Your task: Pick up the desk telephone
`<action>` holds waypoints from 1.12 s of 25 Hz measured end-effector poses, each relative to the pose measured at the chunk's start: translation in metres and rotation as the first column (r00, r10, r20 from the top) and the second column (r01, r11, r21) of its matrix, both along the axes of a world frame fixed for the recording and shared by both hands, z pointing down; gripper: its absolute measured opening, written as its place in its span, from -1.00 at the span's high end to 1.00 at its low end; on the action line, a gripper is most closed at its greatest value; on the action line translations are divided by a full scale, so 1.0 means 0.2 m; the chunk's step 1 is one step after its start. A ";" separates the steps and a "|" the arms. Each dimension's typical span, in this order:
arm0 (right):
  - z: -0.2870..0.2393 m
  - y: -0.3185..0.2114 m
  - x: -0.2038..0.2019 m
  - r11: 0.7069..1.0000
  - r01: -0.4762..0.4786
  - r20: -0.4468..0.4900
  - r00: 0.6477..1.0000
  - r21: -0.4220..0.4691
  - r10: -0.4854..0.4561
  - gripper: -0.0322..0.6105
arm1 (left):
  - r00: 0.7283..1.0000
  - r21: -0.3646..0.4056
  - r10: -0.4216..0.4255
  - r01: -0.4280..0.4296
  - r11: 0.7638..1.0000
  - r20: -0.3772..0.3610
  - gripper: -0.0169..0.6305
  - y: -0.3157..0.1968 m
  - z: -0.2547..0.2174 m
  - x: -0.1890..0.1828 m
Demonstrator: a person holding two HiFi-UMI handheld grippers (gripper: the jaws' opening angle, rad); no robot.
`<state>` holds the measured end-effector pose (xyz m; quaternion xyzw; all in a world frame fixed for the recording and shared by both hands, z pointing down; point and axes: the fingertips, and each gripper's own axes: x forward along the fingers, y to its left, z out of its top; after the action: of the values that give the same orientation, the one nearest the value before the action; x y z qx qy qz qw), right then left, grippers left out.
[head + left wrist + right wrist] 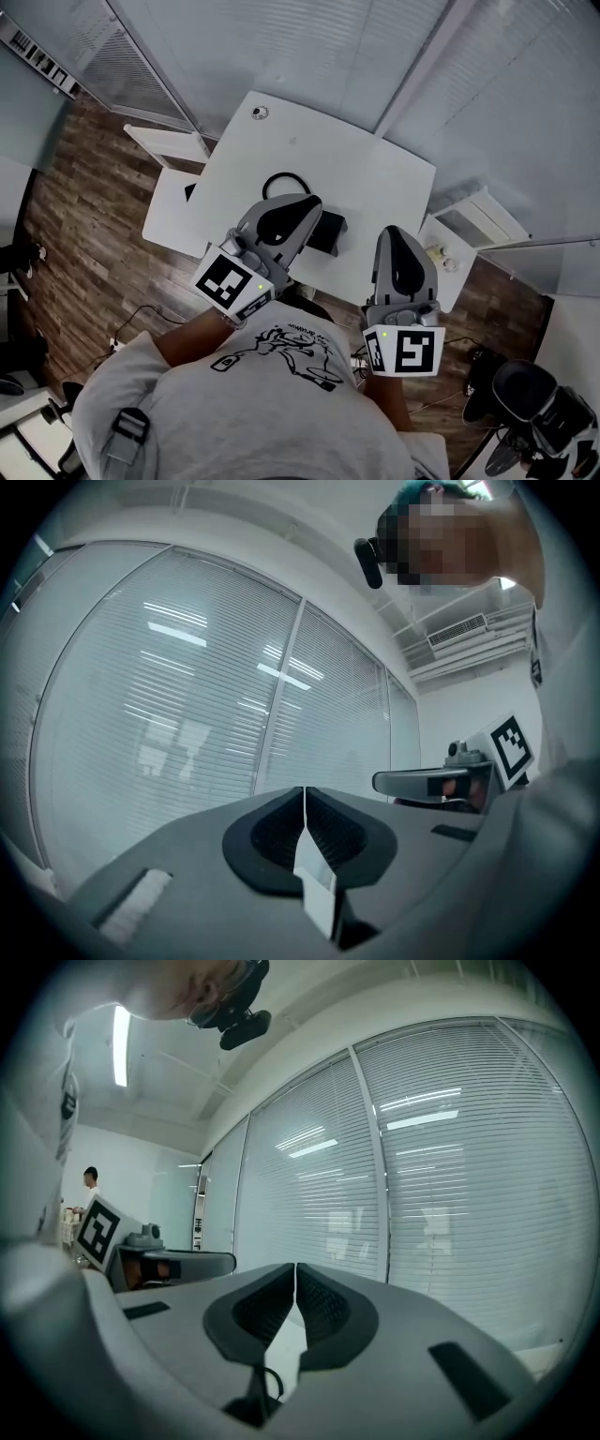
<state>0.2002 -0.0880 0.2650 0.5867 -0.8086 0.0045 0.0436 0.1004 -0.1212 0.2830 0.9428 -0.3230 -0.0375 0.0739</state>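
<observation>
In the head view the black desk telephone sits near the front of the white desk. My left gripper hides most of it. Its black cord loops behind it. My left gripper hovers over the phone's left part, jaws shut and empty. My right gripper hangs to the right of the phone, apart from it, also shut and empty. In the left gripper view the shut jaws meet in front of the window blinds. In the right gripper view a bit of black cord shows below the shut jaws.
Glass walls with blinds run behind the desk. A white side table stands at the desk's left and a low white cabinet at its right. A dark office chair is at bottom right. A small round fitting sits at the desk's far corner.
</observation>
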 end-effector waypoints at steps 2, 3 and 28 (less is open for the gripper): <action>-0.01 -0.04 -0.02 1.000 -0.006 0.000 1.000 -0.002 0.006 0.88 | 1.000 0.003 0.007 -0.007 1.000 -0.001 0.94 -0.04 -0.02 -0.02; -0.02 -0.05 -0.03 1.000 -0.009 -0.001 1.000 -0.003 0.009 0.88 | 1.000 0.004 0.009 -0.009 1.000 -0.001 0.94 -0.06 -0.02 -0.03; 0.36 -0.20 -0.15 0.980 -0.027 0.020 0.999 -0.199 0.031 0.88 | 0.988 -0.154 0.114 -0.097 0.983 0.105 0.93 -0.22 0.40 -0.17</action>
<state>0.1707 -0.1281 0.3367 0.5909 -0.7960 0.0925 0.0927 0.0659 -0.1662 0.3621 0.9511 -0.2781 0.0444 0.1270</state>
